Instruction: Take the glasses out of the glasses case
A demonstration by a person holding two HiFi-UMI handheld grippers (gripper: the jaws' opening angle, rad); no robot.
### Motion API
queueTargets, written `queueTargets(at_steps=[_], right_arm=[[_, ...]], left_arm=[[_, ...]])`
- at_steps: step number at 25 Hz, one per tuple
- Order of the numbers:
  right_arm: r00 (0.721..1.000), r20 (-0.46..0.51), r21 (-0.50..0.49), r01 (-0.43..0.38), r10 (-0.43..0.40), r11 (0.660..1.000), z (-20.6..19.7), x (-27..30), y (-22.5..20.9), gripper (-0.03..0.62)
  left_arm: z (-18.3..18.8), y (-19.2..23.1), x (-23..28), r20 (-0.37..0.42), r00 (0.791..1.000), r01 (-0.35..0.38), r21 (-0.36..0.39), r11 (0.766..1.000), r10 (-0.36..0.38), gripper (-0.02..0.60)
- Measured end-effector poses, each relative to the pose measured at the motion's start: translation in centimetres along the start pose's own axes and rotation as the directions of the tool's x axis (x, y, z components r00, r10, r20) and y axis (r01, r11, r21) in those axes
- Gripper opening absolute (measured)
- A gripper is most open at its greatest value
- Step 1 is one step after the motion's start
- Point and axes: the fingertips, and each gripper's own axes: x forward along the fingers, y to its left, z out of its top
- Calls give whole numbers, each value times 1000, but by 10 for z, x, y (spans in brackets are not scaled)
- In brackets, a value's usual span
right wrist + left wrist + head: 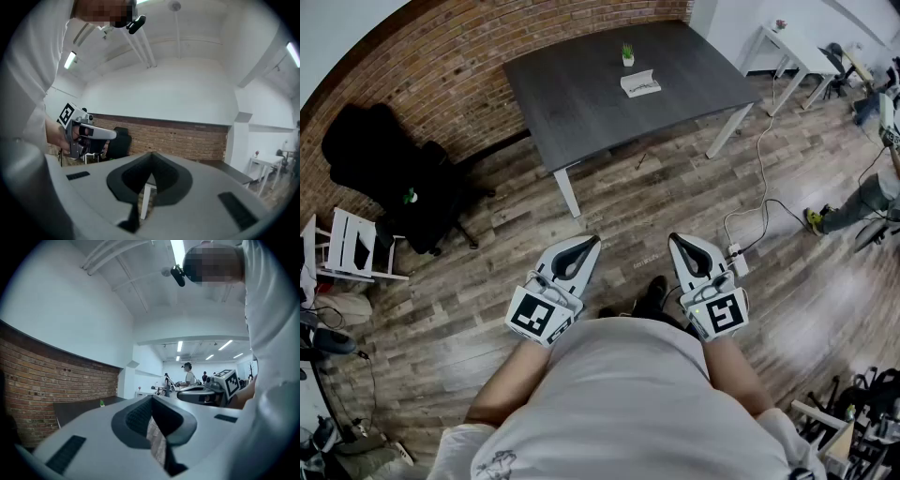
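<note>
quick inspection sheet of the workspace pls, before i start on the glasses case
surface: dark grey table, white legs, some way ahead
job's things: glasses case on the table, looks open, glasses seemingly inside
clutter: small potted plant just beyond the case
grippers: left gripper and right gripper both shut, empty, by the person's waist
cables: white cable across the floor to a power strip
surroundings: brick wall, black office chair, wood floor
</note>
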Motion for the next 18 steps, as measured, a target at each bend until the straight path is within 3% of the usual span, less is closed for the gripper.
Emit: queueTargets(at_steps=[13, 18], right_arm=[[1000, -11, -29, -6, 6, 1000, -14, -4, -36, 5], [1000, -9, 19, -30, 30, 999, -18, 1, -55, 5]], left_arm=[[-5, -3, 33, -12, 1000, -23, -14, 1000, 22, 11], [-10, 1, 56, -28, 999, -40, -23, 999, 40, 11]])
